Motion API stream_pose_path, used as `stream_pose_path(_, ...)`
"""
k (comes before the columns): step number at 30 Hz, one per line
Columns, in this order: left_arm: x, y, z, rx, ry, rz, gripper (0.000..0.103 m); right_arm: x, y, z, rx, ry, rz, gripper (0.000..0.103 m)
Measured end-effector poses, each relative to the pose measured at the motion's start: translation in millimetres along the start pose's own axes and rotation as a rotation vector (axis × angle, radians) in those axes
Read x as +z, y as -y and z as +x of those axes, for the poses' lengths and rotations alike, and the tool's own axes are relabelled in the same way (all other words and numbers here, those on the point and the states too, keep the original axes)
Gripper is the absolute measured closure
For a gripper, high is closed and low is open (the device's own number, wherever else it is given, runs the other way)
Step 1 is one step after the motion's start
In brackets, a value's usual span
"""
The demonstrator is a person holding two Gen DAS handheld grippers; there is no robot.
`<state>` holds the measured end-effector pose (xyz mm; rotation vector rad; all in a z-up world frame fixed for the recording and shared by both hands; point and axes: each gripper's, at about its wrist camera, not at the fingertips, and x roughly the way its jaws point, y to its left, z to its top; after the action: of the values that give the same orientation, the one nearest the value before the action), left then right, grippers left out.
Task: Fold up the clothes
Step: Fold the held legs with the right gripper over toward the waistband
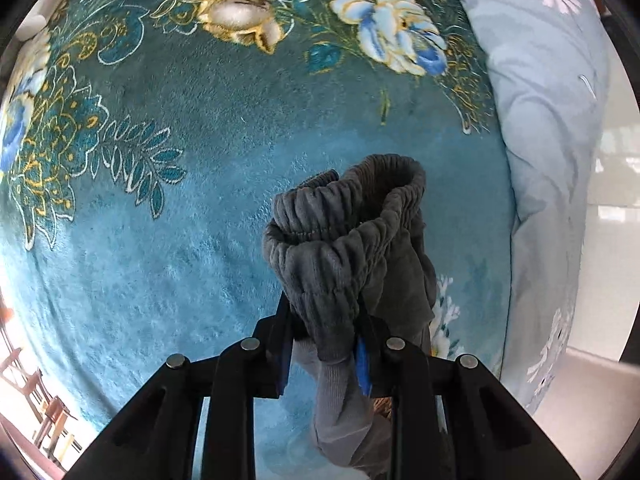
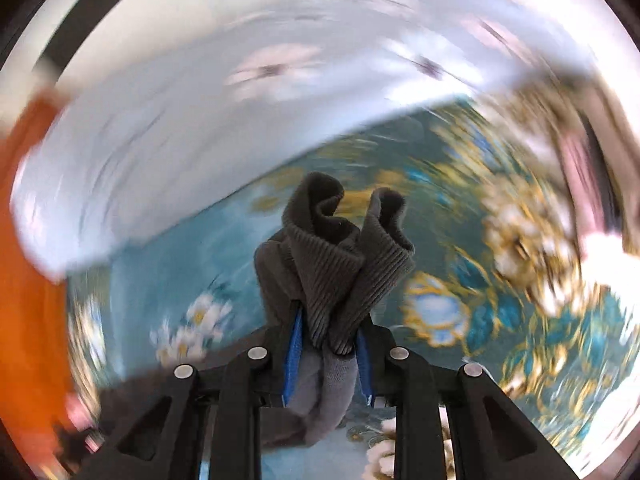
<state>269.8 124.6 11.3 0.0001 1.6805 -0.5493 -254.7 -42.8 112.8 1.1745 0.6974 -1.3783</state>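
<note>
The grey trousers (image 1: 344,256) are clamped by both closed claws, left gripper (image 1: 324,344) at the waistband, right gripper (image 2: 330,340) at a ribbed cuff; length hangs between, above the teal blanket (image 1: 160,220).

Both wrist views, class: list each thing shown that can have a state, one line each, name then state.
Dark grey ribbed fleece garment: bunched, lifted off the bed, gripped at two places.
Left gripper: jaws shut on the garment's gathered elastic band.
Right gripper: jaws shut on a ribbed cuff.
Teal floral plush blanket: spread flat.
Pale blue daisy-print quilt: lying beside the blanket.
</note>
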Motion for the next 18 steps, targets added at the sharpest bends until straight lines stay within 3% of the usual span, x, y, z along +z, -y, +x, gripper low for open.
stream_pose_path(5,-4.3,-5.5,-3.5,-0.005,-0.013,0.033,0.076,-47.2,-115.4,7.7,0.007,-0.022,-0.369,0.075)
stream_pose_path(9,-5.2,-13.5,-1.2,-0.009,-0.023,0.041,0.076,-92.0,-173.1,36.4,0.002,-0.084,-0.527,0.075)
stream_pose_path(13,-8.6,-23.9,-2.8,-0.024,-0.034,0.036,0.075,-133.5,-206.2,63.1,0.068,-0.186,-0.627,0.073)
stream_pose_path(16,-8.5,-30.7,-0.1,-0.032,-0.045,0.028,0.075,-156.7,-219.2,64.9,0.117,-0.249,-0.69,0.056)
stream_pose_path(18,-8.0,-35.8,2.3,-0.038,-0.052,0.017,0.075,-152.2,-216.2,57.1,0.141,-0.233,-0.684,0.056)
